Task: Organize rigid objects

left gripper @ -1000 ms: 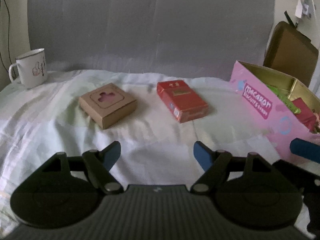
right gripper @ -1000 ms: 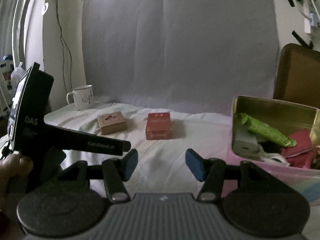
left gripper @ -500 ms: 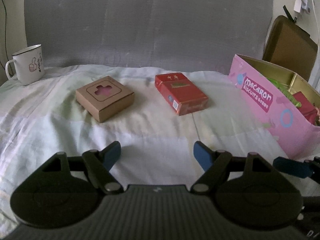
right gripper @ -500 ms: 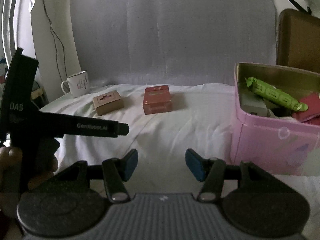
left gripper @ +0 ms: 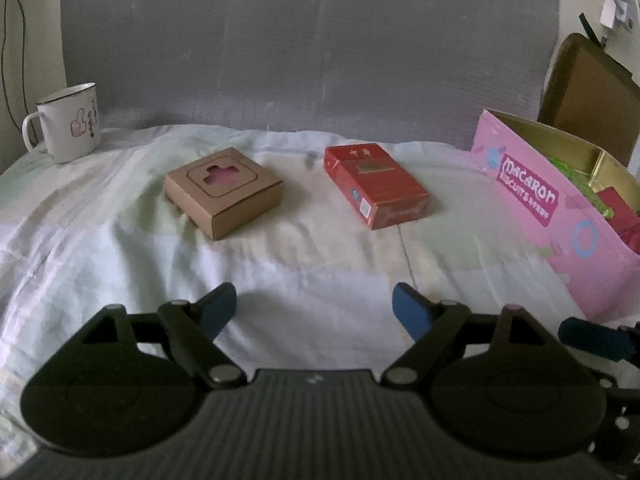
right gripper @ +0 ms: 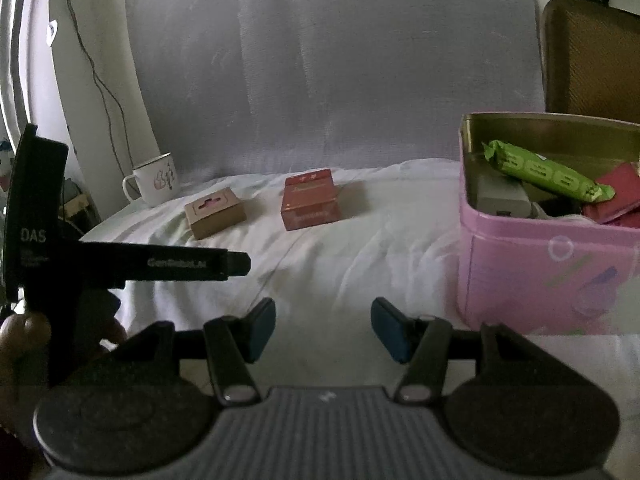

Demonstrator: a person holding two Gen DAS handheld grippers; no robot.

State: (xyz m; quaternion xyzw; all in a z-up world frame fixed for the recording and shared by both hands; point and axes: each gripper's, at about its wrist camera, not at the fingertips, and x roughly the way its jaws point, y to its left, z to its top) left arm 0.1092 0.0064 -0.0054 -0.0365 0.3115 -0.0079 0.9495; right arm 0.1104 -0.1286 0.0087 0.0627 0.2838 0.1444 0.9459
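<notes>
A brown cardboard box (left gripper: 224, 192) with a cut-out lid and a red pack (left gripper: 376, 184) lie on the white cloth ahead of my left gripper (left gripper: 314, 312), which is open and empty. Both also show in the right wrist view, the box (right gripper: 215, 212) and the pack (right gripper: 309, 199). A pink macaron tin (left gripper: 532, 196) stands open at the right. In the right wrist view the tin (right gripper: 548, 264) holds a green packet (right gripper: 544, 170) and red items. My right gripper (right gripper: 323, 330) is open and empty, left of the tin.
A white mug (left gripper: 68, 122) stands at the far left by the grey backdrop (left gripper: 312, 48). A brown board (right gripper: 592, 56) leans behind the tin. The left gripper's body (right gripper: 120, 266) sits at the left of the right wrist view.
Both grippers have drawn back and lowered a little; the boxes and the tin look slightly farther. Both stay open. No object has moved.
</notes>
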